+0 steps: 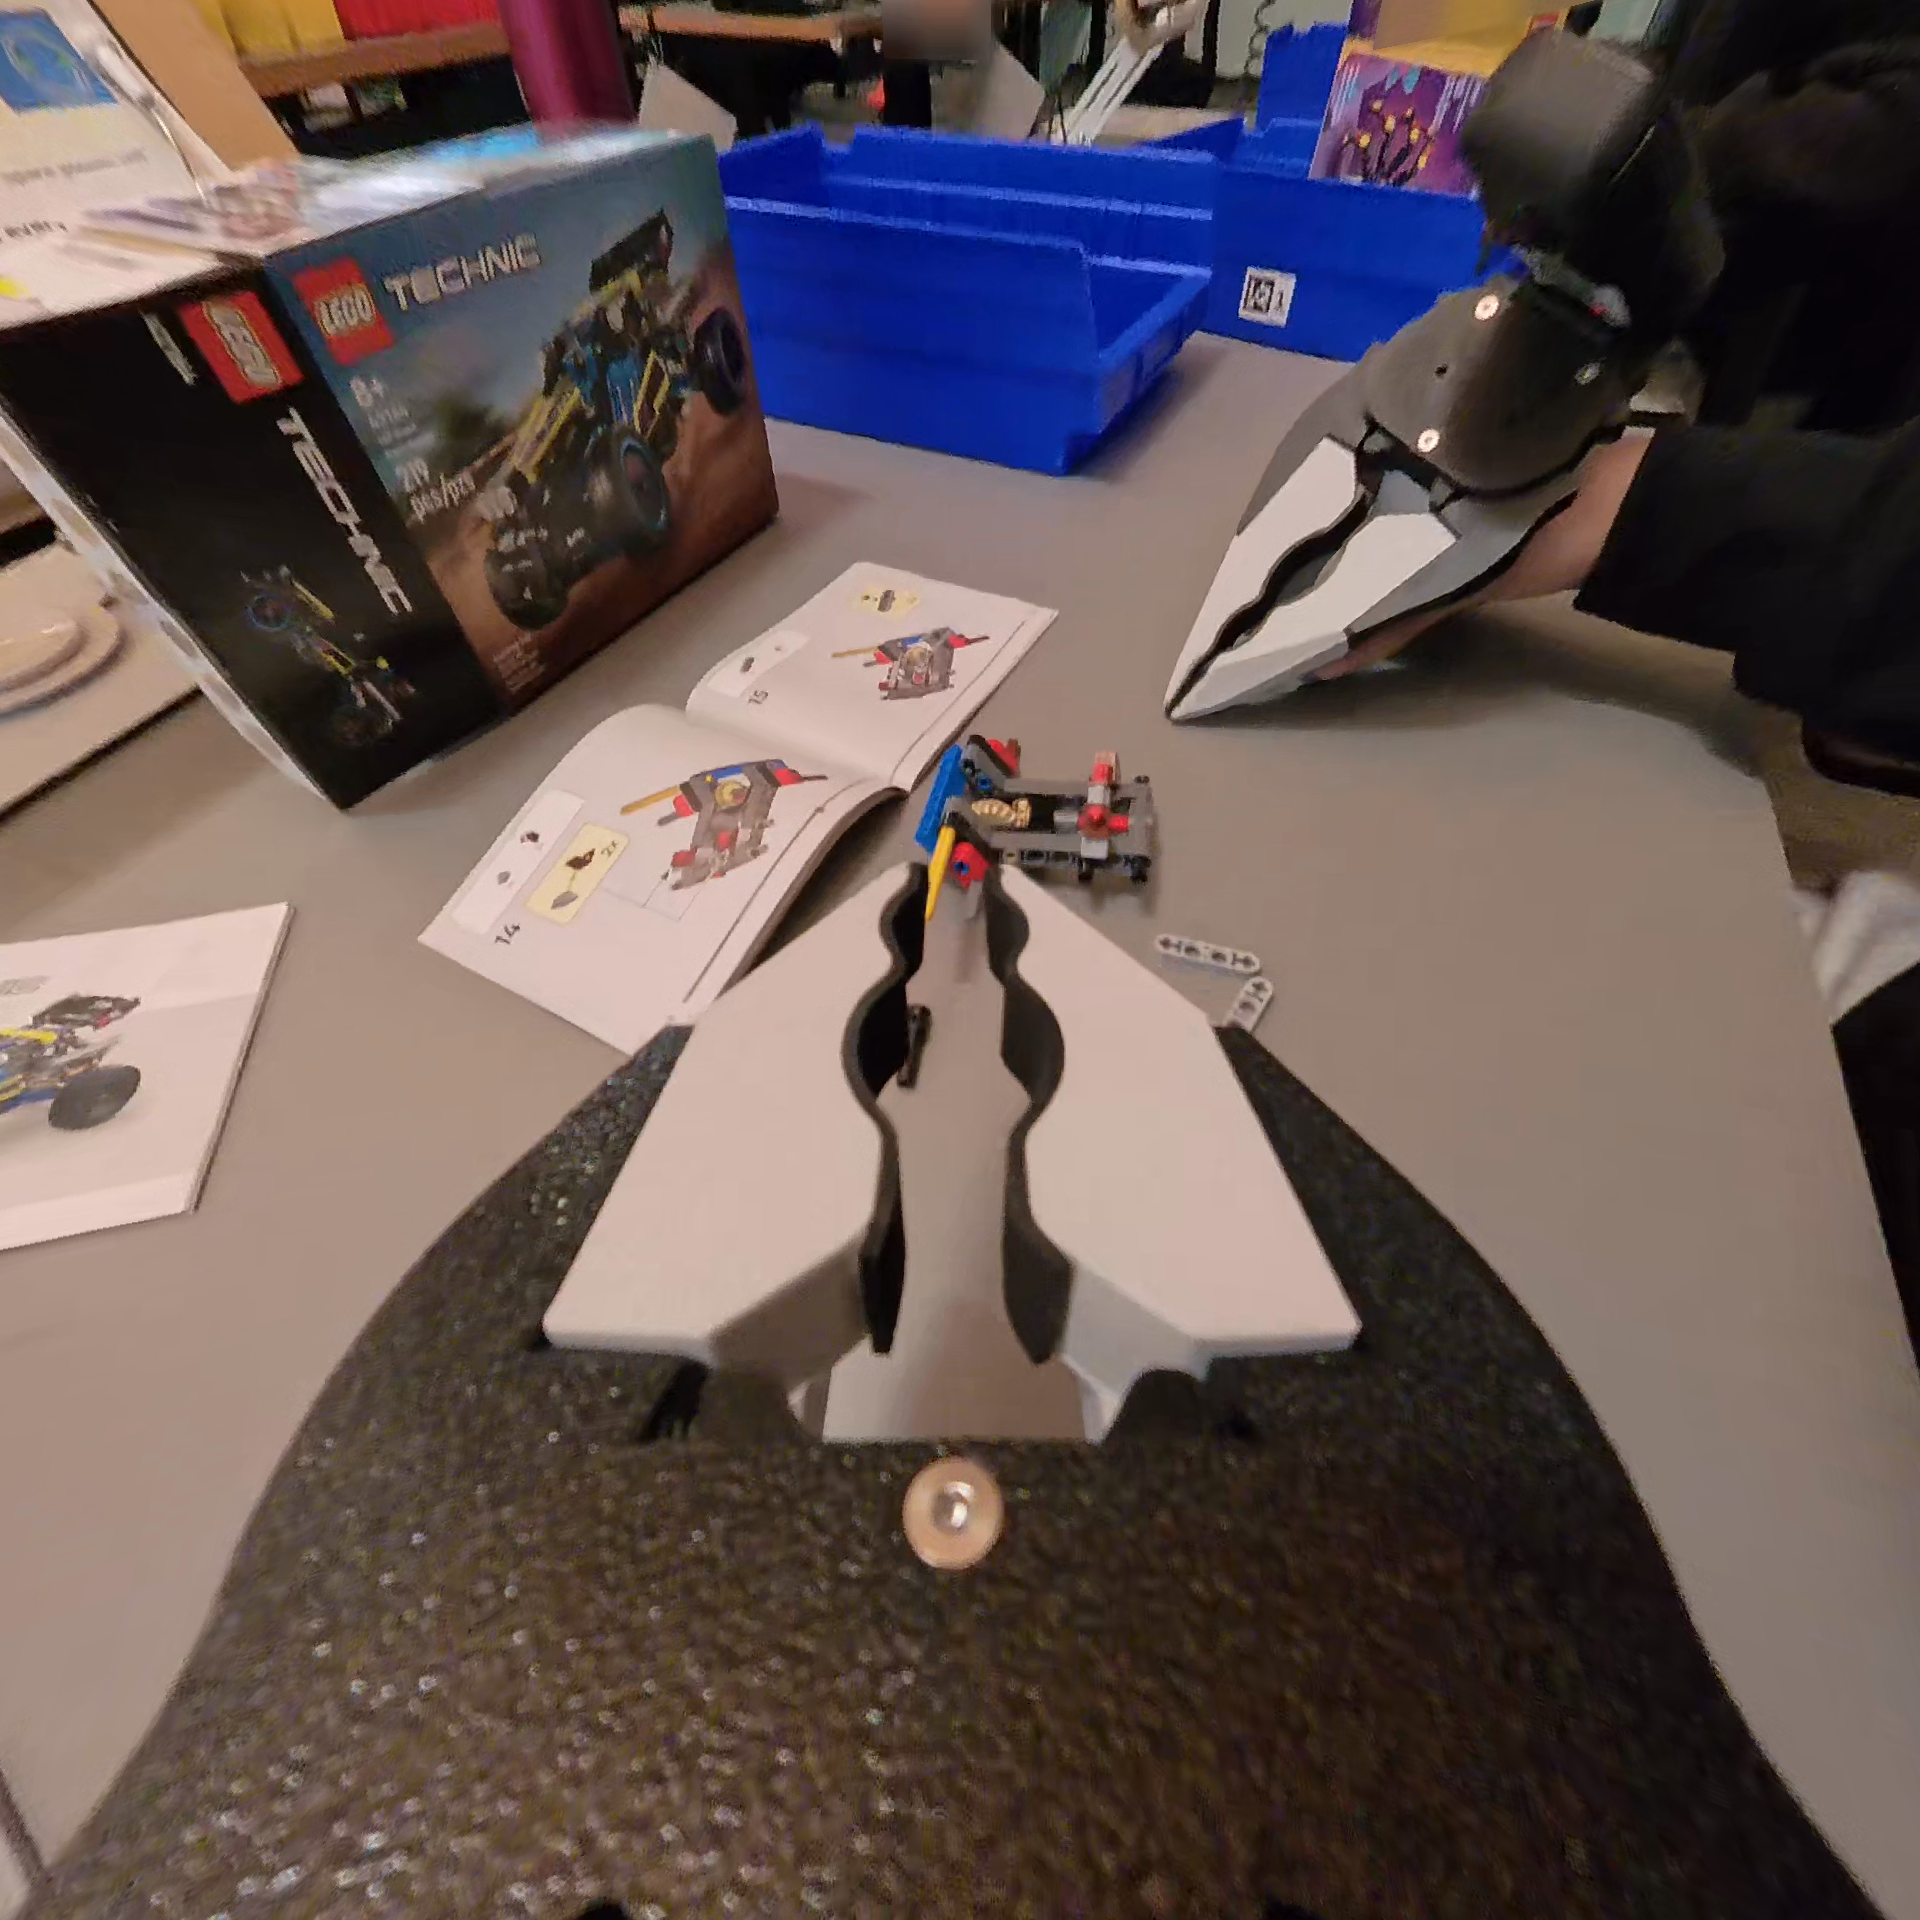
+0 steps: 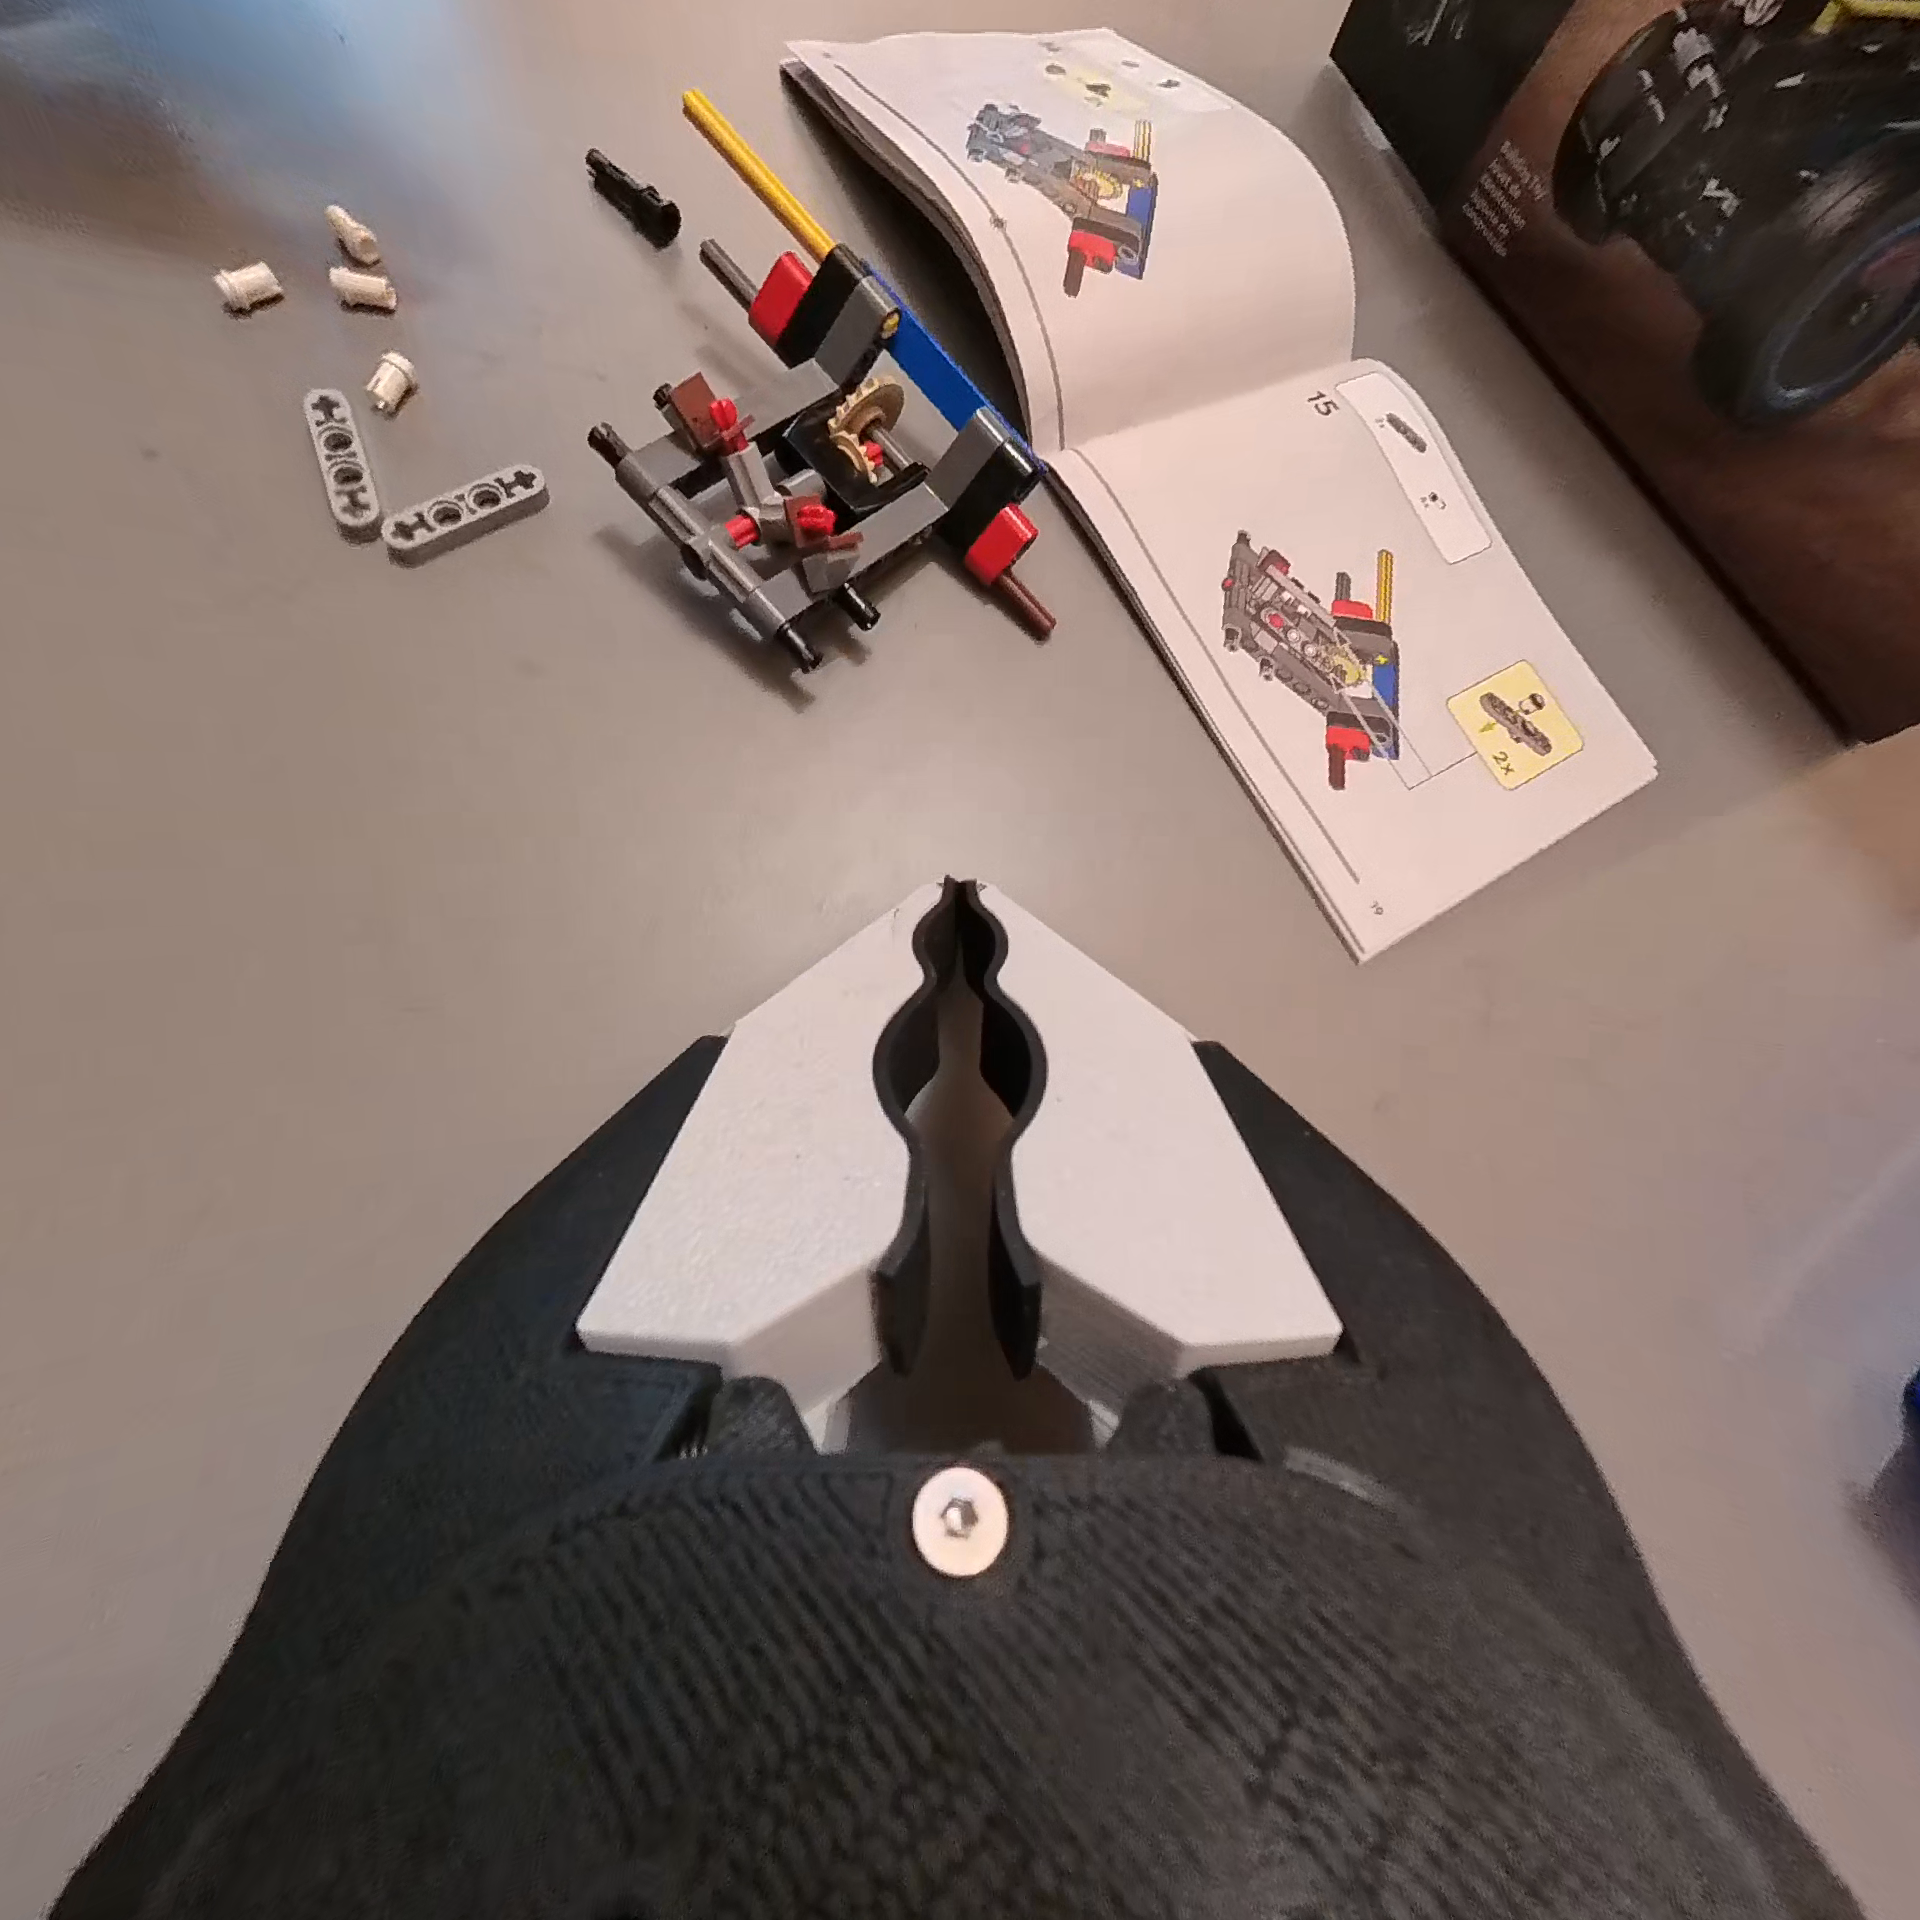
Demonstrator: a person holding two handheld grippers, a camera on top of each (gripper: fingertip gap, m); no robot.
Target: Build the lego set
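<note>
Closed white instruction booklet (image 1: 114,1060) with a printed vehicle picture: far left on the grey worktop (image 1: 1455,1143).
Printed cardboard set box (image 1: 436,457), dark, with a buggy picture, a red square logo and lettering: upright behind the booklets.
Open white instruction booklet (image 1: 748,790): flat, with step diagrams and page numbers, just beside the model.
Left gripper (image 1: 951,883): jaws slightly apart; a small black pin (image 1: 914,1044) shows in the gap, hold uncertain.
Partly built grey, black, blue and red brick chassis (image 2: 831,457) with yellow axle: resting on the worktop, just ahead of the left gripper.
Two flat light-grey perforated beams (image 2: 416,494), touching; four small white connector pegs (image 2: 353,281) near them.
Blue plastic bins (image 1: 966,281): rear.
Right gripper (image 2: 961,888): tips closed together, empty, well apart from the chassis.
</note>
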